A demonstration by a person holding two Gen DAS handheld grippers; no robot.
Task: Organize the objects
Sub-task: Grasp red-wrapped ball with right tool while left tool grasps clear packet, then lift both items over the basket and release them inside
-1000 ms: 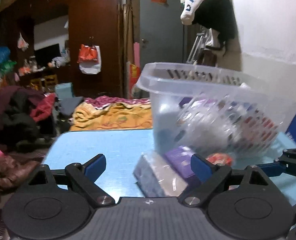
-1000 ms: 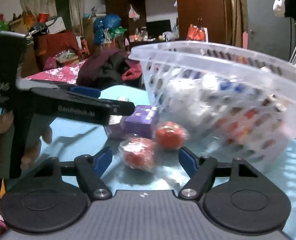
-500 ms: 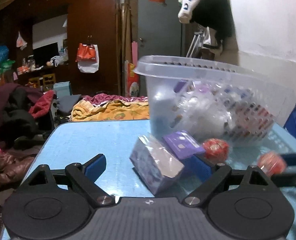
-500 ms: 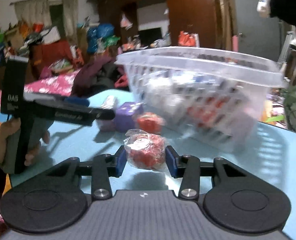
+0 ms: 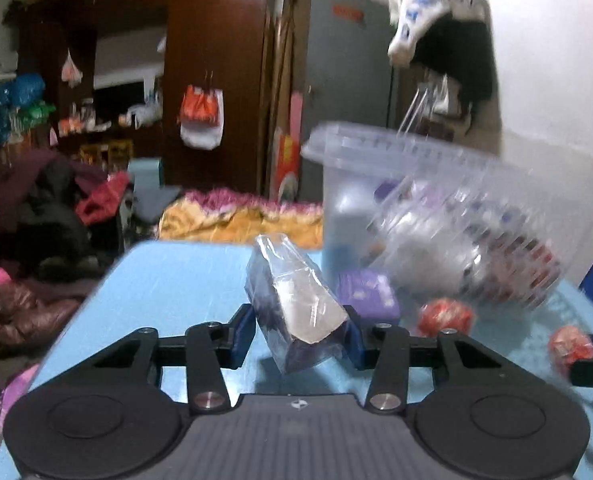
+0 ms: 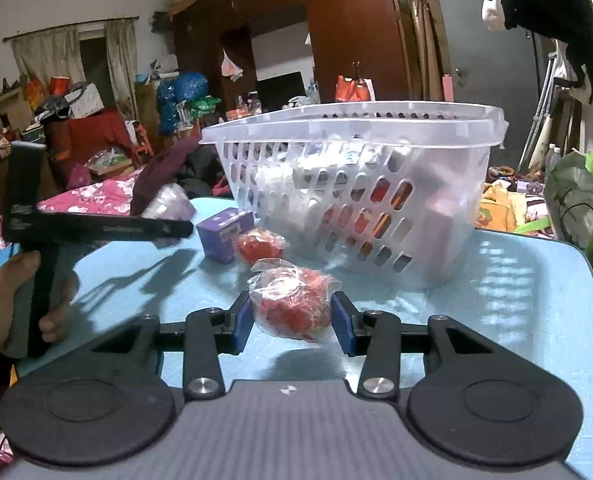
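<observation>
My left gripper [image 5: 298,334] is closing its jaws, and the blue pads press on a plastic-wrapped dark box [image 5: 296,308] that stands tilted between them over the blue table [image 5: 168,280]. My right gripper [image 6: 292,322] is shut on a red packet in clear wrap [image 6: 292,304]. A purple box [image 6: 224,236] and a second red packet [image 6: 258,242] lie by the clear perforated basket [image 6: 352,124], which holds several items. In the right wrist view the left gripper [image 6: 96,228] shows from the side, held by a person's hand [image 6: 12,300].
The basket [image 5: 416,148] fills the right of the left wrist view, with the purple box [image 5: 370,296] and the loose red packet [image 5: 444,316] in front of it. A potted plant [image 6: 576,196] stands beyond the table's right edge. Piles of clothes and bedding lie behind the table.
The left jaws went from wide open to closed on the wrapped box, which now sits raised and tilted. The right jaws closed on the red packet, which has shifted a little away from the basket.
</observation>
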